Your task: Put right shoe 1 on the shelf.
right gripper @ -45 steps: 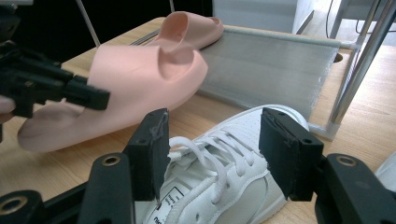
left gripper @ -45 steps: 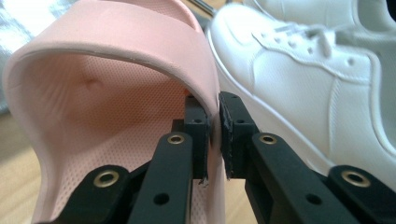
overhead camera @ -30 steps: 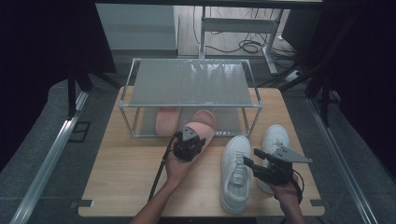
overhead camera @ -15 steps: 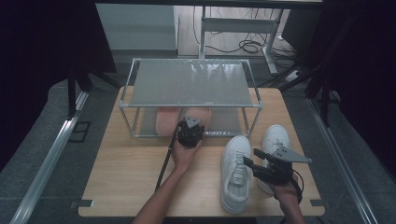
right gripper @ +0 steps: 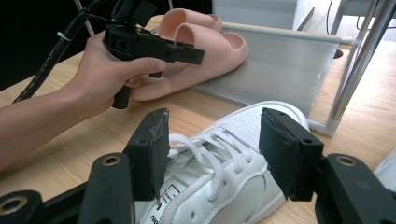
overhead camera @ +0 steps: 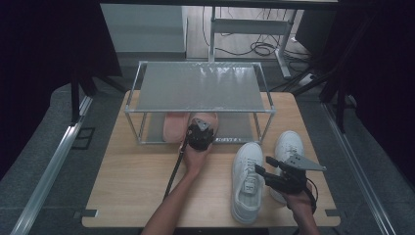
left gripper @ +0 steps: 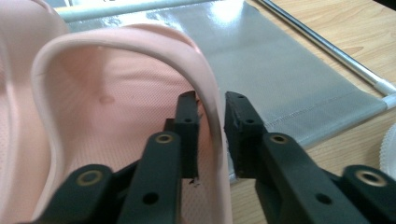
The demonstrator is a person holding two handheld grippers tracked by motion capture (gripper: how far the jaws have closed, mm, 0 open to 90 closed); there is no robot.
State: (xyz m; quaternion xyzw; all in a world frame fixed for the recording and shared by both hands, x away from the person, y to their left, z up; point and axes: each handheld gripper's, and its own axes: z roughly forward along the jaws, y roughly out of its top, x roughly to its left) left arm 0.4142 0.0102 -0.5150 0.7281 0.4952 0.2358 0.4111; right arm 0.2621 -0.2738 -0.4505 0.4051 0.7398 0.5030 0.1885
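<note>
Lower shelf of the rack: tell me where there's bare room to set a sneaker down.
The right half of the lower shelf is bare, bordered by the pink slides on its left and the rack's right legs. The left half is crowded: both slides sit there, with the left gripper at the nearer one's strap. The top shelf is bare too.

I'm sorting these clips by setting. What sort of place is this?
Probably a lab or recording workspace, not a home: a wooden table holding a small metal shoe rack, dark curtains around it, and loose cables on the floor behind.
</note>
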